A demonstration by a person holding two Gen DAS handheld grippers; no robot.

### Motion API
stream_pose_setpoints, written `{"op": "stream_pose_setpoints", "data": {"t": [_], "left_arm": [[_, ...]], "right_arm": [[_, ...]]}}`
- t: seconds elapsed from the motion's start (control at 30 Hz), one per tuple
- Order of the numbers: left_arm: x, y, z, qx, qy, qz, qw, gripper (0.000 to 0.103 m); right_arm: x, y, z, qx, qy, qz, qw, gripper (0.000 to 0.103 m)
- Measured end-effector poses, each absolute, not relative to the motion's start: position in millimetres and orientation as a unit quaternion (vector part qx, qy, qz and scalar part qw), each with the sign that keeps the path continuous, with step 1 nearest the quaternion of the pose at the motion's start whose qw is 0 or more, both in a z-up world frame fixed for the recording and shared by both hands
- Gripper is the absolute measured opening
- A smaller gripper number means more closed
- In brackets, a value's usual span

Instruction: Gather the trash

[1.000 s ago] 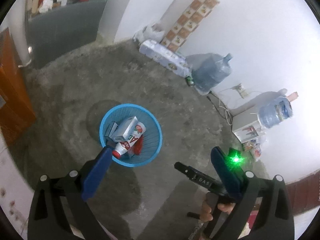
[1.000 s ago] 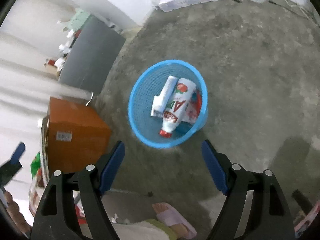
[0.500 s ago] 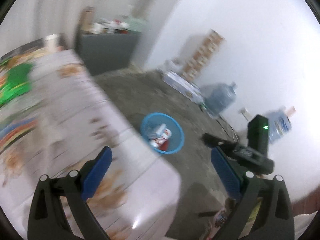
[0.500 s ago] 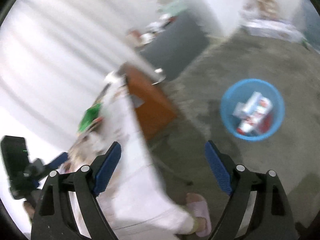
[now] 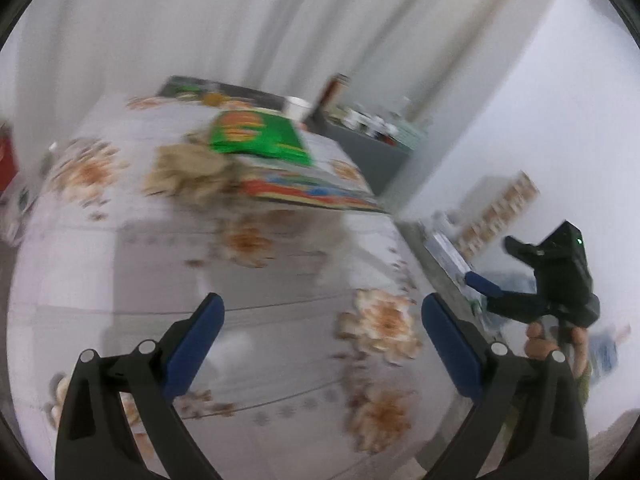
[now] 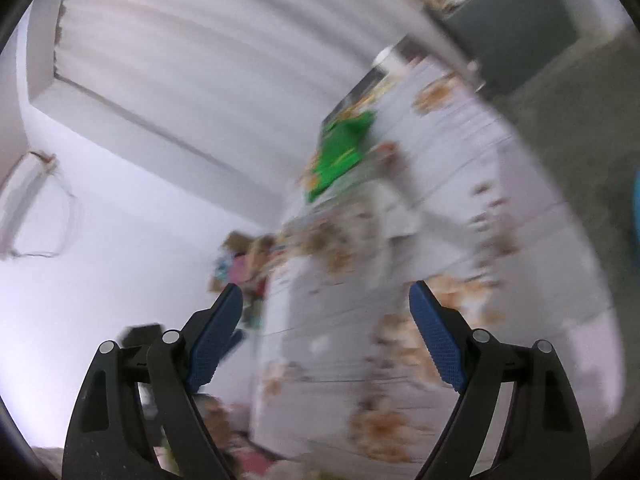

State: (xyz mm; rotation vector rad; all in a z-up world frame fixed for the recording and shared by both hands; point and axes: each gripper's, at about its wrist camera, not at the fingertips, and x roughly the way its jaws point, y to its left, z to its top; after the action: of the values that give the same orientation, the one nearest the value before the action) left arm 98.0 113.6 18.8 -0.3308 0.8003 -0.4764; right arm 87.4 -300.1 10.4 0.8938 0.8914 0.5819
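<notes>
Both grippers, left gripper (image 5: 320,320) and right gripper (image 6: 326,308), we are holding wide and empty; one green packet (image 5: 258,136) is lying flat at twelve o'clock, long axis unclear.

The table (image 5: 280,288) wears a smooth, faintly shiny white cloth printed with orange flowers; at twelve o'clock on it lie a glossy green packet (image 5: 256,136) and crumpled tan paper (image 5: 192,172). The left gripper (image 5: 320,308) and right gripper (image 6: 324,312) are matt black plastic with textured blue pads, and soft white curtains (image 5: 224,20) hang behind.
</notes>
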Motion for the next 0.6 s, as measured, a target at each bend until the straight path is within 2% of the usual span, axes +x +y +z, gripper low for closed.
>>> {"op": "stream_pose_setpoints", "data": {"t": [0.1,0.27,0.43,0.6], "left_arm": [[102.9,136.9,14.9,-0.195,0.375,-0.213,0.881,0.097],[119.4,167.0,21.8,-0.242,0.35,-0.213,0.88,0.096],[150.4,173.9,34.5,-0.265,0.337,-0.223,0.875,0.09],[188.9,169.1,28.6,-0.274,0.353,-0.223,0.866,0.077]], "right_arm": [[104.7,-284.7,15.0,0.421,0.421,0.272,0.756,0.08],[134.9,-285.5,22.6,0.412,0.426,0.242,0.768,0.072],[182.2,-282.8,12.4,0.387,0.459,0.211,0.771,0.065],[220.9,-278.3,-10.3,0.387,0.501,0.196,0.749,0.058]]}}
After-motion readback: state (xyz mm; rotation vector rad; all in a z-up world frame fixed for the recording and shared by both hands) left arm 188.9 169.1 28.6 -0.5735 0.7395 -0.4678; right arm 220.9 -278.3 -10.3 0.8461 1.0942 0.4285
